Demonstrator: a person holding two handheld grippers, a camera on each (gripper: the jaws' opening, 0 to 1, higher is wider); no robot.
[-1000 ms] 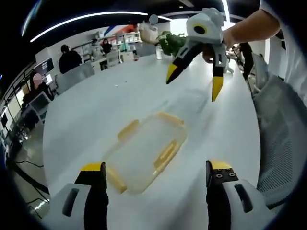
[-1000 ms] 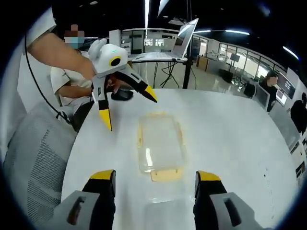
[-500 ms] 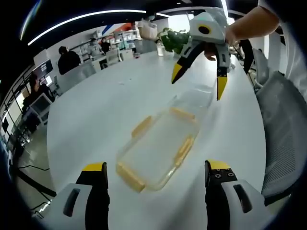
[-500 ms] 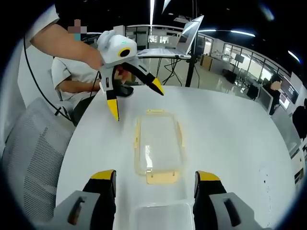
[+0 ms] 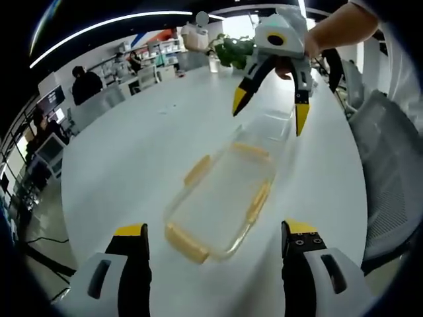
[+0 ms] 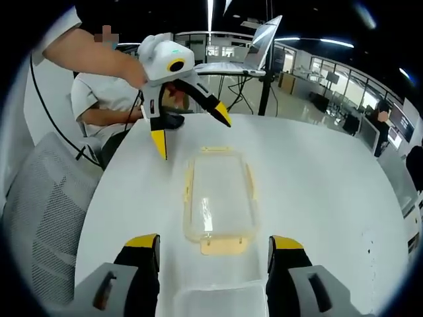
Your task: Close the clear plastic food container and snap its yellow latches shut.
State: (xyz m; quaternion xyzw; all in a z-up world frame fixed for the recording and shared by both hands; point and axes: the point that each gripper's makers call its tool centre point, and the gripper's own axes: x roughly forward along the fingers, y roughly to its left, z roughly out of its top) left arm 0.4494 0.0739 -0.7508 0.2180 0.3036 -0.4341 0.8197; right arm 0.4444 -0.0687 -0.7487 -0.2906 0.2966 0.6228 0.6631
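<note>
- Lying flat on the white table (image 6: 317, 198), the lid with yellow latches (image 6: 219, 203) sat apart from the clear container (image 6: 215, 298).
- Left gripper (image 5: 213, 232) hovered with jaws spread, grasping nothing.
- Right gripper (image 6: 213, 246) likewise wide, empty.

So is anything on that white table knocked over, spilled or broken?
Nothing looks spilled or damaged. The clear plastic lid with yellow latches lies flat on the white table, apart from the clear plastic container it belongs on. Both the left gripper and the right gripper hang open above them, holding nothing.
</note>
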